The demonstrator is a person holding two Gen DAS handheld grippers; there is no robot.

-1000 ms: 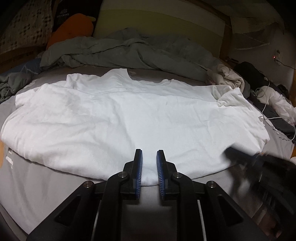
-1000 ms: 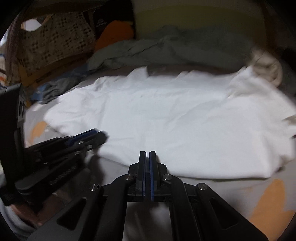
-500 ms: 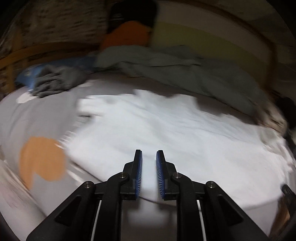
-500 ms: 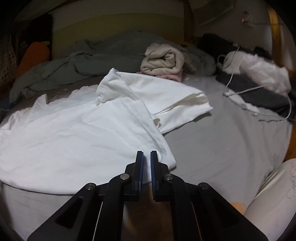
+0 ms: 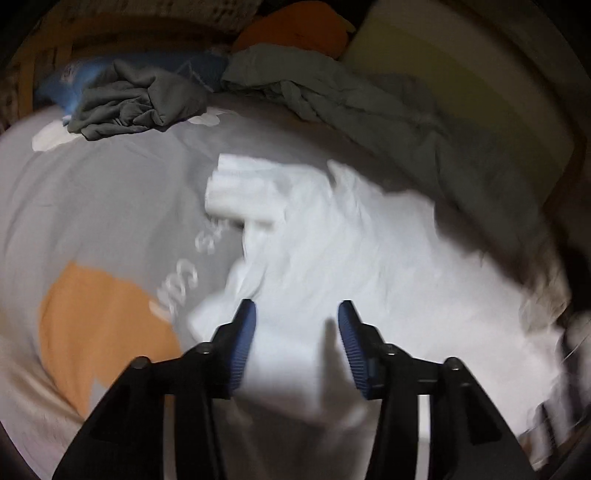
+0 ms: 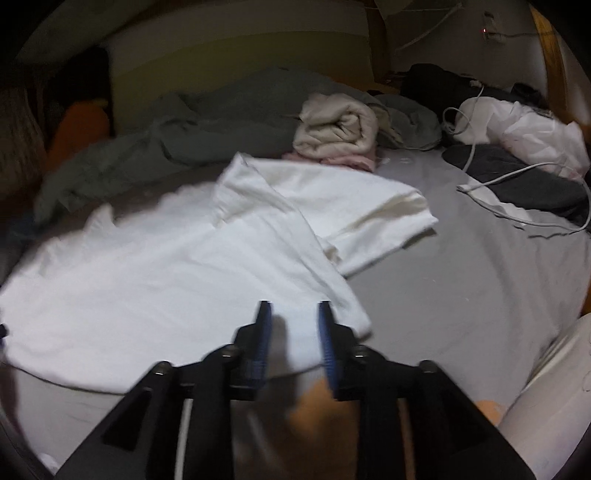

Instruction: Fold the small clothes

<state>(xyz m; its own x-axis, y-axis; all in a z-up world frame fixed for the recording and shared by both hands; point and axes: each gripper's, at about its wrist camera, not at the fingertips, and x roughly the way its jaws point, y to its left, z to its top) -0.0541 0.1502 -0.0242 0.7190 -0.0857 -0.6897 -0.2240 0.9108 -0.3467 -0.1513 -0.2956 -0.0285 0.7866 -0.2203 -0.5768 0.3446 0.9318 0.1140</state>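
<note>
A white T-shirt (image 5: 369, 258) lies spread flat on the grey bed sheet (image 5: 110, 203). My left gripper (image 5: 297, 314) is open, its blue pads over the shirt's near left corner, beside its left sleeve (image 5: 243, 195). In the right wrist view the same shirt (image 6: 166, 266) shows with its right sleeve (image 6: 351, 214) lying folded out to the right. My right gripper (image 6: 294, 314) is open over the shirt's near right hem corner. Neither gripper holds cloth.
A crumpled grey duvet (image 6: 166, 129) lies behind the shirt. A grey garment (image 5: 136, 107) lies at far left. Rolled beige cloth (image 6: 336, 125), dark clothes and white cables (image 6: 498, 184) lie at far right. An orange pillow (image 5: 295, 29) is at the headboard.
Both grippers have opened wider. The left one has swung left to the shirt's left side, the right one has swung right to the shirt's right corner and moved closer.
</note>
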